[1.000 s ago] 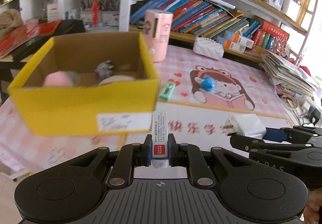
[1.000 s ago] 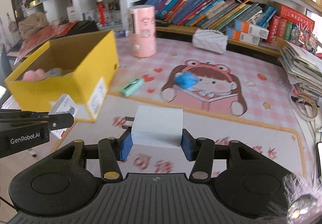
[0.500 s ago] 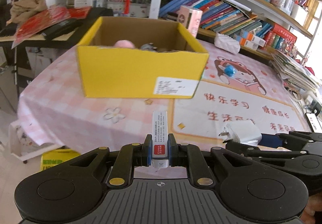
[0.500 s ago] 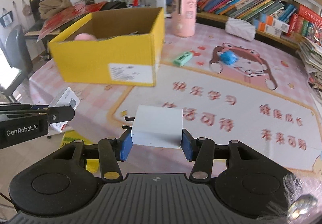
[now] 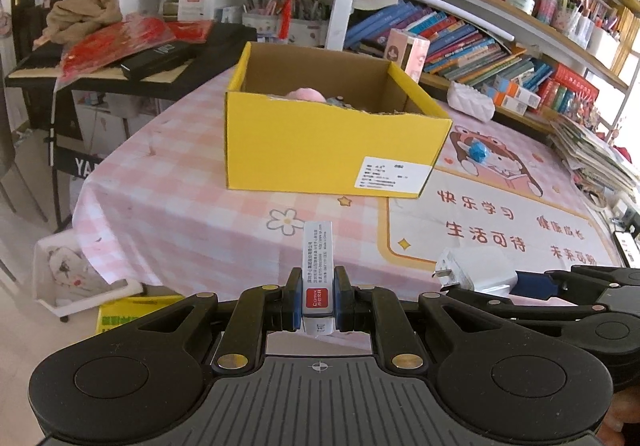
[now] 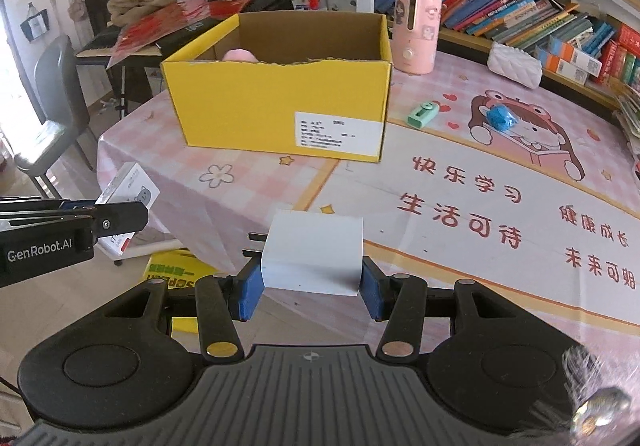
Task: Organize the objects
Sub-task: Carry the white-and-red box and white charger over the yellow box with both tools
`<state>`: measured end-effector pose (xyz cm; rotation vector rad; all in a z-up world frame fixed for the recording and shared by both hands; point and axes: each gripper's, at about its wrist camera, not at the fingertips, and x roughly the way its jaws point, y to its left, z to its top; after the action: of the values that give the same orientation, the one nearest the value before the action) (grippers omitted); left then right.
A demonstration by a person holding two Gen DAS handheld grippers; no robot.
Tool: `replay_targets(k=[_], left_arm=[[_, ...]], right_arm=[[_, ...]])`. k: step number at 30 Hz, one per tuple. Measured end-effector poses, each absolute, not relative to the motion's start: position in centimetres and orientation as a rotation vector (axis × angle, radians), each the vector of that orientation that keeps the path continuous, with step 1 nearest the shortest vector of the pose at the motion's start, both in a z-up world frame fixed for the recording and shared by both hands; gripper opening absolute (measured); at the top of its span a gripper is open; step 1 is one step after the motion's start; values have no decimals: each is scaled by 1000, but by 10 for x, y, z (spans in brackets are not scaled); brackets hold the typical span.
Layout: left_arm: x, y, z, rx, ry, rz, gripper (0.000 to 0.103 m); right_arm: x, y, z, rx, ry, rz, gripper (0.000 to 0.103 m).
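My left gripper (image 5: 317, 300) and right gripper (image 6: 309, 282) are matte black, with ribbed bases, round side discs, brass-coloured pivot screws and blue pads (image 6: 249, 292). White "GenRobot.AI" lettering marks the left one's side.

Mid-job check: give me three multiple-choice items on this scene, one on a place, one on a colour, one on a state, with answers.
1. Where is the green eraser? A) in the box B) on the mat right of the yellow box C) on the shelf
2. What colour is the charger? A) white B) black C) red
3. The left hand-held gripper is: A) open, empty B) shut on a small carton C) out of view

B: it lies on the mat beside the box. A: its body is white. B: pads press the carton's sides.
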<state>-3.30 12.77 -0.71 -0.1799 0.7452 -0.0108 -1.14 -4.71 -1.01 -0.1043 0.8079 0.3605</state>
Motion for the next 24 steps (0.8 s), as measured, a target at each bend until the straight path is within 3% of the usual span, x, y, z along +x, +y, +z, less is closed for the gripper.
replay_targets(k=[24], left_arm=[[-9, 143, 42, -189, 561, 25, 13]], right_arm=[[14, -31, 38, -128, 621, 384, 47]])
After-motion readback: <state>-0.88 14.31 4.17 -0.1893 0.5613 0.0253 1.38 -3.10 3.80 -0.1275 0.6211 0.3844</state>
